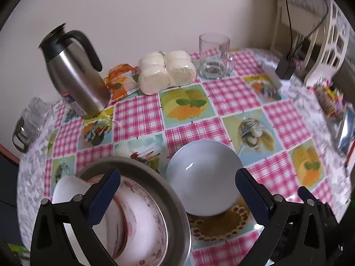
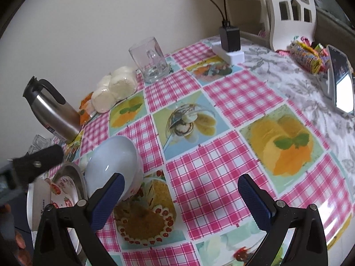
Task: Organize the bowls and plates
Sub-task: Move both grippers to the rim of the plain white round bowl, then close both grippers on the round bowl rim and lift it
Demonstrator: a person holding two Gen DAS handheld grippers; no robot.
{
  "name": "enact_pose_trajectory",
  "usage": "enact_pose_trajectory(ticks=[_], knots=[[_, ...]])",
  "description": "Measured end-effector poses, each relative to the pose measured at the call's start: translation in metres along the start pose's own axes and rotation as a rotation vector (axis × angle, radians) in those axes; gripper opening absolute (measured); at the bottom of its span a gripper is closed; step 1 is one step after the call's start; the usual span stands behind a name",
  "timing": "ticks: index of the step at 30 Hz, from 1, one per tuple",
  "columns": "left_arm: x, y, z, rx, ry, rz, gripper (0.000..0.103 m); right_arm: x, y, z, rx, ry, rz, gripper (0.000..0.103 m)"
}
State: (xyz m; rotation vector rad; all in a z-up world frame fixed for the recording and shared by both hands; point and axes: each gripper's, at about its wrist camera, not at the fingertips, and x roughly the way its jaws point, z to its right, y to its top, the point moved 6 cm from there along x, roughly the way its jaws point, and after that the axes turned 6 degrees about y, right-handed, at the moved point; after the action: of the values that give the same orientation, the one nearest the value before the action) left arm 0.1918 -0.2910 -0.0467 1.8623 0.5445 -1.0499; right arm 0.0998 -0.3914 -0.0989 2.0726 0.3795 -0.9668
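A pale blue bowl [image 1: 203, 177] stands on the patterned tablecloth, between my left gripper's open fingers and just beyond them. Left of it a metal pan [image 1: 153, 177] holds a white patterned plate [image 1: 142, 219] and a white bowl [image 1: 68, 188]. My left gripper [image 1: 177, 190] is open and holds nothing. In the right wrist view the blue bowl [image 2: 111, 164] is by the left finger of my right gripper [image 2: 180, 197], which is open and empty. The pan with the plates [image 2: 66, 184] is at the far left, under the left gripper's finger [image 2: 37, 164].
A steel thermos jug [image 1: 73, 73], wrapped buns [image 1: 166, 71], an orange packet [image 1: 121, 82] and a glass mug [image 1: 214, 55] stand along the wall. A charger block [image 2: 229, 38], sweets [image 2: 308, 54], a phone [image 2: 341, 84] and a white chair [image 2: 290, 6] are at the right.
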Motion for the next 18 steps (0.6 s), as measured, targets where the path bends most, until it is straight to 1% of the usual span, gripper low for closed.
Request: enact_pose_trajectory(ticks=[4, 8, 11, 16, 18], knots=[[0.014, 0.009, 0.005, 0.035, 0.008, -0.026, 0.103, 0.007, -0.001, -0.003, 0.008, 0.019, -0.005, 0.103], [0.034, 0.014, 0.004, 0.037, 0.038, -0.079, 0.103, 0.019, -0.005, -0.008, -0.003, 0.018, -0.022, 0.103], [0.044, 0.013, 0.004, 0.056, 0.067, -0.099, 0.103, 0.026, -0.008, -0.015, -0.015, 0.034, -0.032, 0.102], [0.056, 0.013, 0.004, 0.065, 0.086, -0.122, 0.102, 0.036, -0.013, -0.023, -0.013, 0.030, -0.044, 0.095], [0.059, 0.013, 0.004, 0.063, 0.090, -0.124, 0.102, 0.039, -0.015, -0.025, -0.005, 0.038, -0.049, 0.086]])
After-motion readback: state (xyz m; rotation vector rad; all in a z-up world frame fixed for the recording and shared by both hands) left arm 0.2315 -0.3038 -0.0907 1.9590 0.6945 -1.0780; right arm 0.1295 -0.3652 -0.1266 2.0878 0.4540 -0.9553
